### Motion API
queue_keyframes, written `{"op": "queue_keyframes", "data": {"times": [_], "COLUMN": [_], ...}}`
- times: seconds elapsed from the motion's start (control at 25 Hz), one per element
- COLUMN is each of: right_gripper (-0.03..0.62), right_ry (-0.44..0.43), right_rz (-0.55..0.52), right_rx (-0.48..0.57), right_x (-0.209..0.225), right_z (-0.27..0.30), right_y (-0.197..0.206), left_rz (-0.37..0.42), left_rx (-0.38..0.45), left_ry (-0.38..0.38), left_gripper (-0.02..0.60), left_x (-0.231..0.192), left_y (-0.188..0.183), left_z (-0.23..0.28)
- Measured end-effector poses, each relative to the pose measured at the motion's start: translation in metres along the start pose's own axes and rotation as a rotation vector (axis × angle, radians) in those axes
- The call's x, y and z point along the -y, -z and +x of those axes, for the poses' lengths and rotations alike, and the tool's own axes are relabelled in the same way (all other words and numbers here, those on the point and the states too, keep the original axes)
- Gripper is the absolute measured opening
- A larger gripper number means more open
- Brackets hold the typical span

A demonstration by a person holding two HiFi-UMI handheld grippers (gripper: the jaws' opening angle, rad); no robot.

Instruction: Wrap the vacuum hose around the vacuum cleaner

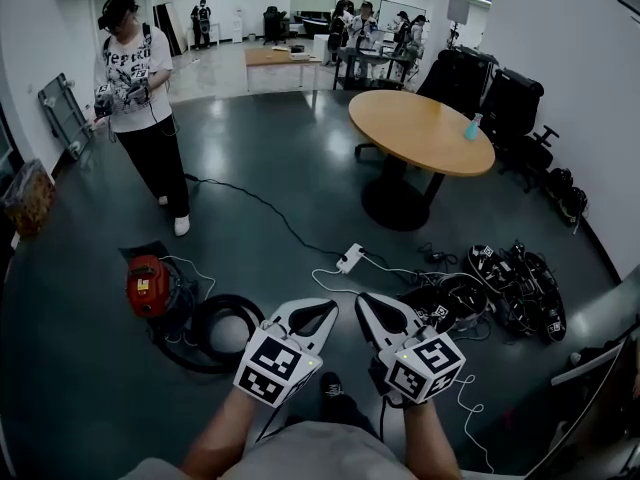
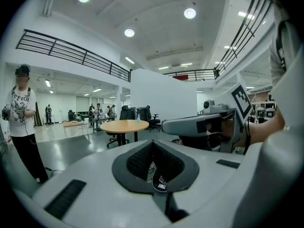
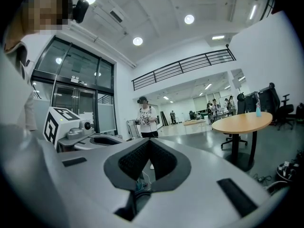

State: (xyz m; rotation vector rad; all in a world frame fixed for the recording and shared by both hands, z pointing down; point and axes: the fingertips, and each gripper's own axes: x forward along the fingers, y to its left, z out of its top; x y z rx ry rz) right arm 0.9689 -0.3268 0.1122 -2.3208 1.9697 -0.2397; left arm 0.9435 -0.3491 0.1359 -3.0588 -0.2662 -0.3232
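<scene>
The red vacuum cleaner (image 1: 148, 286) stands on the dark floor at the lower left of the head view. Its black hose (image 1: 214, 330) lies coiled on the floor just to its right. My left gripper (image 1: 318, 308) and right gripper (image 1: 373, 302) are held side by side in front of me, to the right of the hose and apart from it. Both are shut with nothing between the jaws. In the left gripper view the jaws (image 2: 153, 144) point across the room, level, and the right gripper (image 2: 204, 125) shows beside them. The right gripper view (image 3: 148, 144) likewise faces the room.
A round wooden table (image 1: 420, 128) stands ahead on the right. A person (image 1: 140, 98) stands at the upper left. A white power strip (image 1: 350, 259) with cables lies ahead of the grippers, and a pile of black gear (image 1: 512, 290) sits on the floor to the right.
</scene>
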Motion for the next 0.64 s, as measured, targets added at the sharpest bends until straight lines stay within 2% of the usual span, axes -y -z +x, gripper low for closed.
{"op": "queue_keyframes", "data": {"times": [0.64], "right_gripper": [0.005], "right_ry": [-0.026], "right_rz": [-0.027], "right_rx": [0.035], "right_x": [-0.014], "right_z": [-0.009], "right_y": [-0.009], "left_rz": [-0.013], "left_rx": [-0.004], "left_ry": [-0.006], "left_gripper": [0.008], "left_x": [0.013], "left_y": [0.009], "left_z": [-0.012]}}
